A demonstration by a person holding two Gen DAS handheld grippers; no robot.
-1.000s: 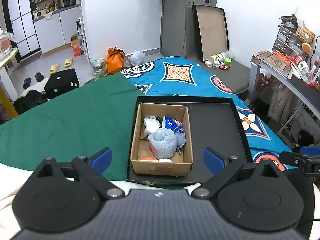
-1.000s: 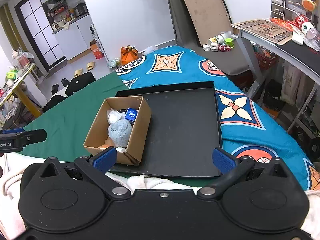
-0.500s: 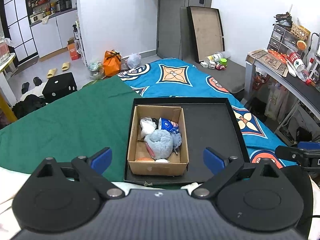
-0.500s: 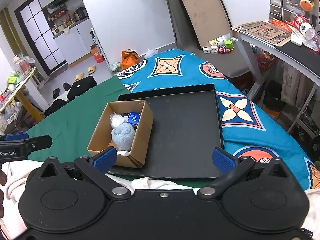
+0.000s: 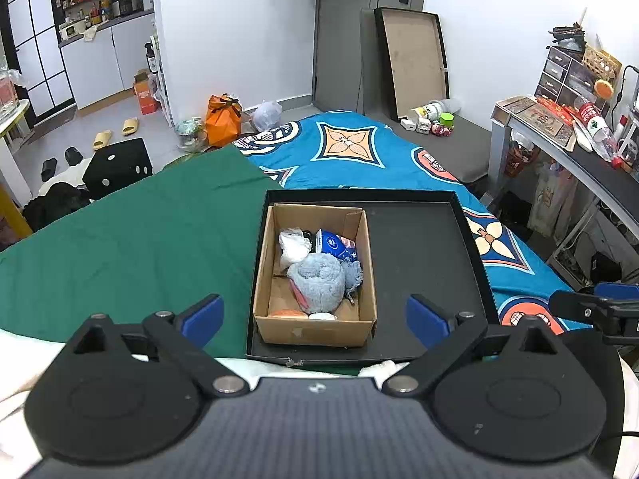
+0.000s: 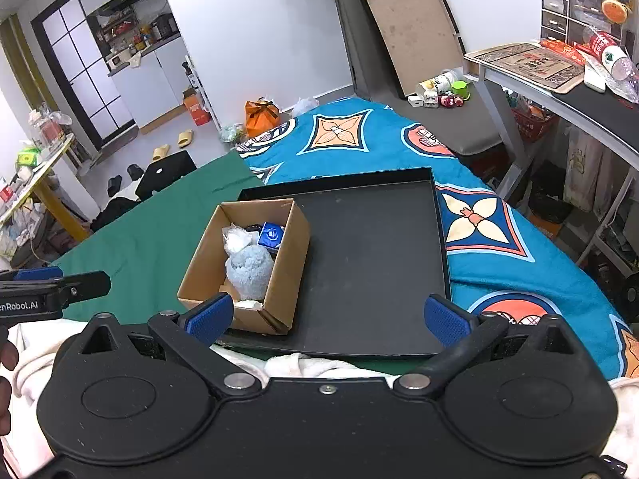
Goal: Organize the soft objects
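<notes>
Both grippers are just hanging at the near edge of the bed, holding nothing. The left gripper [image 5: 313,315] has its blue pads spread wide, and so does the right gripper [image 6: 327,313]. Neither touches anything.

The box [image 5: 315,329] sits in the left half of the black tray [image 5: 423,263], and the tray lies on the bed where the green sheet [image 5: 139,239] meets the blue quilt [image 5: 359,159]. From the left wrist the box is dead ahead at 12 o'clock, framed between the pads. From the right wrist it's more at 11 o'clock, with the left pad overlapping its near corner in the view.

Inside the box: a fluffy blue towel [image 5: 319,283] in the middle, a white bag [image 5: 293,244] at its 11 o'clock, a blue pack [image 5: 335,244] at its 1 o'clock, plus something orange [image 5: 284,313] and something white [image 5: 322,315] at the near wall. Can't tell what those last two are. The right half of the tray is bare.
</notes>
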